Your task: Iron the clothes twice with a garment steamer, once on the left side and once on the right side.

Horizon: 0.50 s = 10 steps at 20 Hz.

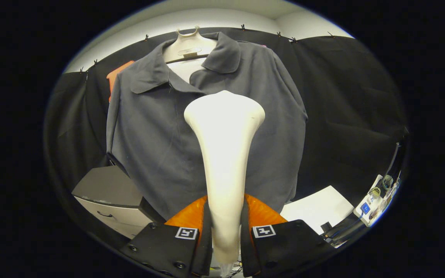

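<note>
The steamer (224, 154) is being gripped between the closed fingers (225, 235), pointed lengthwise at the shirt (157, 127) just beyond.

Black cloth wall (346, 96) under a white ceiling; a grey-topped cabinet (108, 193) stands below.

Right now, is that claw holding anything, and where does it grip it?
Yes: the gripper holds the steamer by its narrow handle, with the wide head facing the shirt.
</note>
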### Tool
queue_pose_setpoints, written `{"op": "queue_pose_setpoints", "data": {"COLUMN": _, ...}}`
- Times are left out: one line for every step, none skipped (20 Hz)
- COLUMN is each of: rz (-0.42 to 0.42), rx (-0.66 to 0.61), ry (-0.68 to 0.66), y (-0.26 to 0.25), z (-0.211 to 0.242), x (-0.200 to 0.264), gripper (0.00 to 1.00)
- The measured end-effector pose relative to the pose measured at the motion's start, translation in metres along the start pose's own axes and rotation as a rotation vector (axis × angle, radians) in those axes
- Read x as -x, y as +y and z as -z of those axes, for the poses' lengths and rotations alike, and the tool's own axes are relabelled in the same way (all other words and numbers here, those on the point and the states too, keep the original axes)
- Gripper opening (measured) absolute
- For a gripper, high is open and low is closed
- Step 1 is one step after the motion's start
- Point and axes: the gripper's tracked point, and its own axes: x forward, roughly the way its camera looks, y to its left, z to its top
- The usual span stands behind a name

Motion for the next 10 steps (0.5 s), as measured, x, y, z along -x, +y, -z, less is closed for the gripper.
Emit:
{"op": "queue_pose_setpoints", "data": {"rz": 0.002, "rx": -0.001, "ry": -0.011, "y": 0.004, "z": -0.007, "x": 0.003, "gripper": 0.38}}
{"op": "queue_pose_setpoints", "data": {"rz": 0.002, "rx": -0.004, "ry": -0.023, "y": 0.007, "z": -0.013, "x": 0.008, "gripper": 0.38}}
{"op": "queue_pose_setpoints", "data": {"rz": 0.005, "rx": -0.007, "ry": -0.029, "y": 0.012, "z": -0.018, "x": 0.015, "gripper": 0.38}}
{"op": "queue_pose_setpoints", "data": {"rz": 0.015, "rx": -0.021, "ry": -0.037, "y": 0.012, "z": -0.024, "x": 0.022, "gripper": 0.38}}
{"op": "queue_pose_setpoints", "data": {"rz": 0.032, "rx": -0.035, "ry": -0.052, "y": 0.011, "z": -0.030, "x": 0.028, "gripper": 0.38}}
{"op": "queue_pose_setpoints", "data": {"rz": 0.048, "rx": -0.032, "ry": -0.062, "y": 0.008, "z": -0.035, "x": 0.034, "gripper": 0.38}}
{"op": "queue_pose_setpoints", "data": {"rz": 0.063, "rx": -0.026, "ry": -0.080, "y": 0.004, "z": -0.041, "x": 0.038, "gripper": 0.38}}
{"op": "queue_pose_setpoints", "data": {"rz": 0.076, "rx": -0.021, "ry": -0.099, "y": 0.002, "z": -0.048, "x": 0.043, "gripper": 0.38}}
{"op": "queue_pose_setpoints", "data": {"rz": 0.079, "rx": -0.017, "ry": -0.120, "y": 0.003, "z": -0.055, "x": 0.047, "gripper": 0.38}}
{"op": "queue_pose_setpoints", "data": {"rz": 0.075, "rx": -0.010, "ry": -0.139, "y": 0.004, "z": -0.061, "x": 0.051, "gripper": 0.38}}
